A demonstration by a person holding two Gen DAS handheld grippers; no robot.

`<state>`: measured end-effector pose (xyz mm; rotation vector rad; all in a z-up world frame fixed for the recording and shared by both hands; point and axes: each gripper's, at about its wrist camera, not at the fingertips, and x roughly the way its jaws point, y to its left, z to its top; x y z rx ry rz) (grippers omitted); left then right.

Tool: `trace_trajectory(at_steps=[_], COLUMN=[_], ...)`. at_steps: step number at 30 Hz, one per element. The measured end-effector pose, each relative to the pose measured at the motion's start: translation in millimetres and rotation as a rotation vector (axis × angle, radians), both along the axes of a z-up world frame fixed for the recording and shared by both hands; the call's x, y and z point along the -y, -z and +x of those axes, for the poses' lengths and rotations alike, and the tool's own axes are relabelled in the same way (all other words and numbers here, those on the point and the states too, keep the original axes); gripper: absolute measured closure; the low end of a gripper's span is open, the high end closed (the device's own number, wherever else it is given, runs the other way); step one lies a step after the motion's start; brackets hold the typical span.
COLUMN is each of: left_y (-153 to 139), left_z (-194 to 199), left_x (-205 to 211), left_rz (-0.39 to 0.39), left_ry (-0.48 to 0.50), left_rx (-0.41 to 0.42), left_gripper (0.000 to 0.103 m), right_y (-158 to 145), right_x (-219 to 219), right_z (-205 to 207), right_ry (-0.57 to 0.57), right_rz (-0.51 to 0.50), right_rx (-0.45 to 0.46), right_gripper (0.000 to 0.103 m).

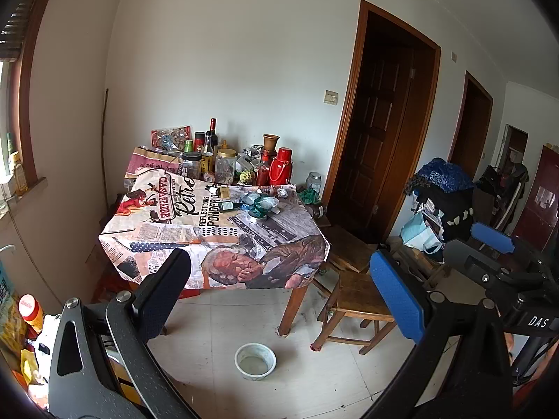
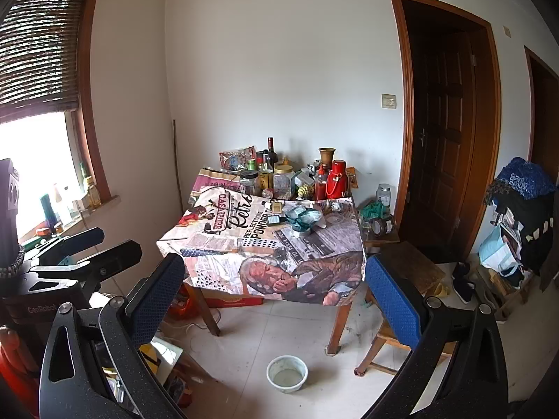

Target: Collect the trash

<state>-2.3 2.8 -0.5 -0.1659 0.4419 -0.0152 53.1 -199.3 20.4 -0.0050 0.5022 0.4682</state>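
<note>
A table (image 2: 344, 310) draped in a newspaper-print cloth (image 2: 223, 241) fills the room's corner, with bottles and jars (image 2: 283, 181) packed along its far edge. Crumpled teal-and-clear wrappers (image 2: 303, 218), the trash, sit just right of the cloth's centre. A white bowl (image 2: 287, 373) rests on the floor by the table's near right leg. Left gripper (image 1: 279, 286) and right gripper (image 2: 276, 293) both hang back, jaws apart, holding nothing.

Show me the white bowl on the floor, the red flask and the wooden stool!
white bowl (image 2: 287, 373): right wrist view, inside bottom.
red flask (image 2: 337, 178): right wrist view, middle of body.
wooden stool (image 1: 360, 295): left wrist view, seat top.
</note>
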Motion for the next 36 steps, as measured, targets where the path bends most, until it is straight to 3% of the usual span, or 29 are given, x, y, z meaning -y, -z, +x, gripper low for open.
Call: trace_trajectory(at_steps=[25,36], left_y=[-2.2,-1.6], left_z=[7.0,26.6], left_x=[4.4,26.2], left_rz=[0.008,0.027], left_ry=[-0.006,-0.036], left_rx=[0.003,0.003], left_gripper=[0.0,0.0], right_y=[2.1,4.7], right_x=[-1.4,6.6], right_z=[2.1,12.7], right_ry=[-0.011,-0.026], right_rz=[0.007,0.014], right_rx=[0.001,0.008], right_gripper=[0.0,0.0])
